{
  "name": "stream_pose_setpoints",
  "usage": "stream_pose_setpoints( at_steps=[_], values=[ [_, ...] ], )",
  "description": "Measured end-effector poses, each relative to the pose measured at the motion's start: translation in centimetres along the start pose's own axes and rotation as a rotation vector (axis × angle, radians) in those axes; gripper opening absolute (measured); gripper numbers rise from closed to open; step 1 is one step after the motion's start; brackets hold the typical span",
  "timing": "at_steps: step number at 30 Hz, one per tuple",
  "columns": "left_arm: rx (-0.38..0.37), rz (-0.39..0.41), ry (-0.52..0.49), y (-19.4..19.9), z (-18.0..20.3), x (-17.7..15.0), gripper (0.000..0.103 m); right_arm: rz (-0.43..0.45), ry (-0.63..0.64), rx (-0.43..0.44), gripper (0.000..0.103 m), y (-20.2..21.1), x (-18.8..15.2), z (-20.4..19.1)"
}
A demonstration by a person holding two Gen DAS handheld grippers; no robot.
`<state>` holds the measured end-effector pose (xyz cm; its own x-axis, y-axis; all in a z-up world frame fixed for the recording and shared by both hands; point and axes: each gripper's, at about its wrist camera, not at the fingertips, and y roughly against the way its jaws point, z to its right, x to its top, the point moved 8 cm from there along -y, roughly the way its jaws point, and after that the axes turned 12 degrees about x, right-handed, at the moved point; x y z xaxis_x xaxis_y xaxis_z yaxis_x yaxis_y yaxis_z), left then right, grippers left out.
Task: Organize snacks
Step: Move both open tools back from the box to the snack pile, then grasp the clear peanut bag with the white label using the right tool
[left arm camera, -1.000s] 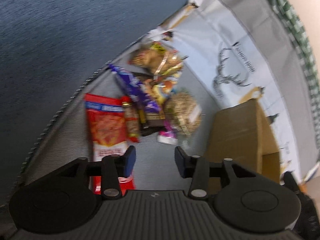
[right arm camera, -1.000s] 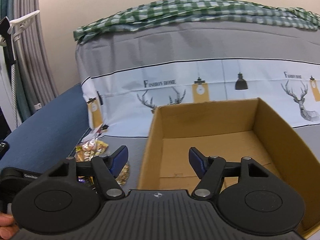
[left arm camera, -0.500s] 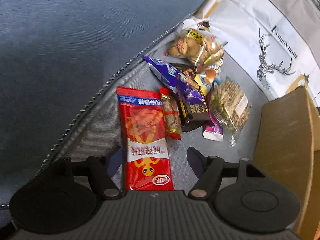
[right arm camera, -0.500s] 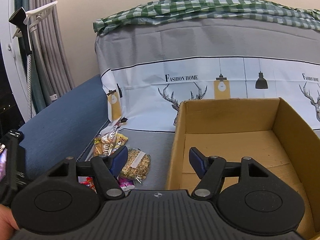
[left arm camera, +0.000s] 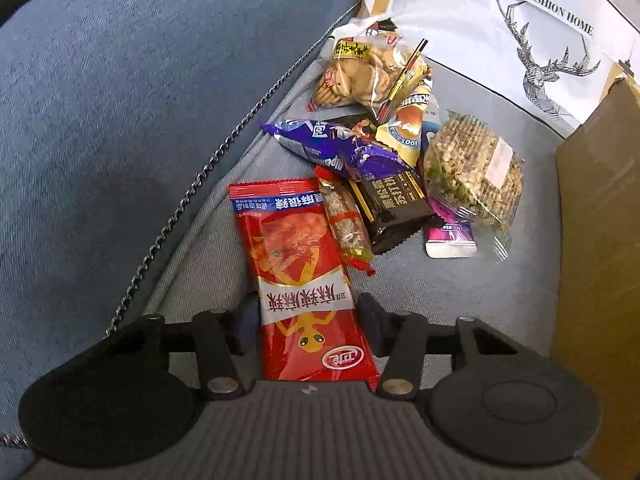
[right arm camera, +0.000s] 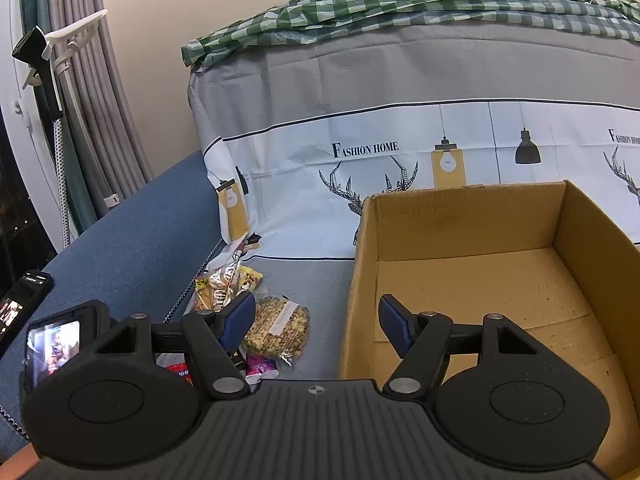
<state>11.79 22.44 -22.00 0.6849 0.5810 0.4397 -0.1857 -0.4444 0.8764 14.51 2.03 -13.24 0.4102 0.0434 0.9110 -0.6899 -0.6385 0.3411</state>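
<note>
Right now my left fingers (left arm camera: 306,320) straddle the near end of the red snack packet (left arm camera: 298,276), one pad on each long edge, and they are closing on it; I can't tell whether the pads press the foil yet, so I count it as not gripped. The packet lies flat on the grey seat cover (left arm camera: 404,292), its long axis running straight away from my fingers, so I judge the pinch across its width is the right one and no turn of the wrist is called for. Just beside its far right edge a thin red-ended bar (left arm camera: 345,222) touches it, and beyond that the dark packet (left arm camera: 394,210), the purple packet (left arm camera: 340,150) and the clear bag of grain cakes (left arm camera: 472,172) crowd together, so a lift should go up before it goes sideways. To the packet's left the blue cushion (left arm camera: 120,100) rises along a zip; to the right the cover is bare up to the cardboard box (right arm camera: 480,272). My right fingers (right arm camera: 318,320) hang spread and empty at that box's near left corner, well apart from the packet. The box is open and looks empty, with plenty of room.
</note>
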Motion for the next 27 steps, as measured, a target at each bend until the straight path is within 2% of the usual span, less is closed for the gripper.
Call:
stream_pose_setpoints(
  at_steps=[5,9,15,27],
  values=[
    [0.000,0.048,-0.025,0.6,-0.7,0.5,0.050,-0.001,-0.004,-0.009,0.070,0.0,0.0,0.3],
    [-0.038,0.075,-0.025,1.6,-1.0,0.8,0.049,-0.004,0.000,-0.013,0.070,-0.1,-0.1,0.3],
    [-0.133,0.010,0.004,1.2,-1.2,0.1,0.049,-0.019,0.021,-0.016,0.070,-0.4,-0.5,0.0],
    [-0.223,-0.070,0.076,0.5,-1.5,-0.1,0.049,-0.054,0.059,-0.008,0.070,-1.2,-1.4,-1.3]
  ],
)
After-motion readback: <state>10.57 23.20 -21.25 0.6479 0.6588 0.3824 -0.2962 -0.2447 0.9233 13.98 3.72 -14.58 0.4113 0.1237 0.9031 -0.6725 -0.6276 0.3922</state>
